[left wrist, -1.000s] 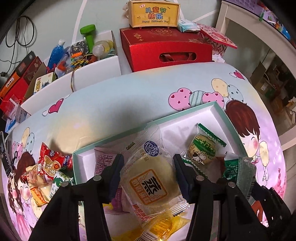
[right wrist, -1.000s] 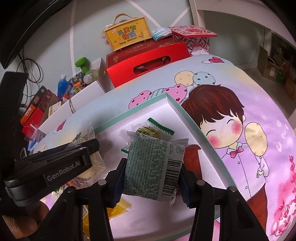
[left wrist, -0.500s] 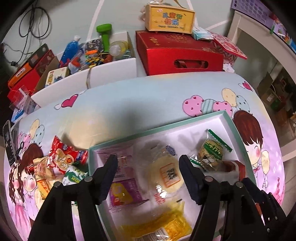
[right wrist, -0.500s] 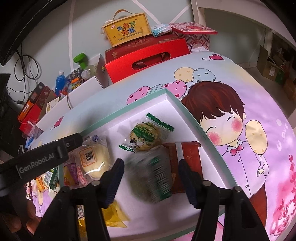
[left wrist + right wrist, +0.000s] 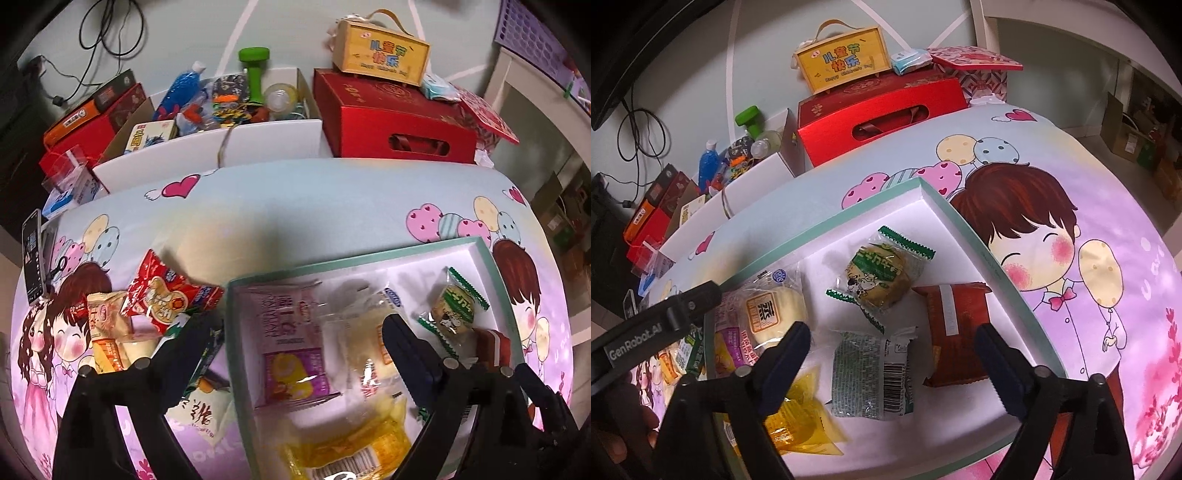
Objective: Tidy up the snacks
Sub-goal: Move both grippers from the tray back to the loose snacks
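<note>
Mint-rimmed white cardboard box [image 5: 964, 218] collects the snacks so they sit together: the green-printed foil packet [image 5: 871, 373] lies released inside it between the right tool's [image 5: 892, 363] just-opened jaws; the left tool [image 5: 303, 345] likewise gapes empty.

Pale green wall [image 5: 288, 33] with white diagonal lines, black cables [image 5: 107, 33] hanging at left, white furniture frame [image 5: 1071, 26] right, cardboard boxes [image 5: 1126, 136] on floor.
</note>
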Demonstrator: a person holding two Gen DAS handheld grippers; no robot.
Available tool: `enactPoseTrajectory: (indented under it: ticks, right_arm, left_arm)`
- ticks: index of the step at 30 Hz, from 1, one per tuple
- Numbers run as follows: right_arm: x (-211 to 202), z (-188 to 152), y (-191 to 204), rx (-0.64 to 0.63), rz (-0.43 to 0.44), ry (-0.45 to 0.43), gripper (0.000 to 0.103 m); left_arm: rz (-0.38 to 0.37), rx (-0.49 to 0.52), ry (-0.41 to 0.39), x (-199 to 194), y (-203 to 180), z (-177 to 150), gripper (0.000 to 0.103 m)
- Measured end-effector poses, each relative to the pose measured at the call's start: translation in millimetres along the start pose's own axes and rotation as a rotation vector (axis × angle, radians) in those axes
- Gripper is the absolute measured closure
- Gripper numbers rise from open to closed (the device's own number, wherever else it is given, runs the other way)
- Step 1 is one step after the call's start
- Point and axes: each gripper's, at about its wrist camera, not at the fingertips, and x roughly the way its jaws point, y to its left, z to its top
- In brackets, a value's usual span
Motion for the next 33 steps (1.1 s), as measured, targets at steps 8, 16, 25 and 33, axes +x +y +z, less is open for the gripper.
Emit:
enactPoseTrajectory:
  ticks: [8,16,25,33]
  right_arm:
    - [-4.3,-0.4,3.7,-0.012,-0.007,-0.039,0.000]
    - [-5.6,-0.8,10.5,-0.022,-0.005,-0.067,0.000]
    - [-5.5,-1.8,18.5,-0.045,-0.028,-0.065,0.000]
    - [-9.4,-4.4,39.5,-0.098,-0.043,-0.064,0.000]
  left_arm:
    - [0.018,-0.032,-0.007,2.4,17.1,-7.1,0.004]
    - [0.015,-0.026,-0.010,3.3,24.7,-12.9,0.004]
    - [0.054,0.004,-0.013,-2.5,35.8,-18.0,0.004]
    - [0.065,-0.005,-0.041,-15.3,60.1,-23.6,0.004]
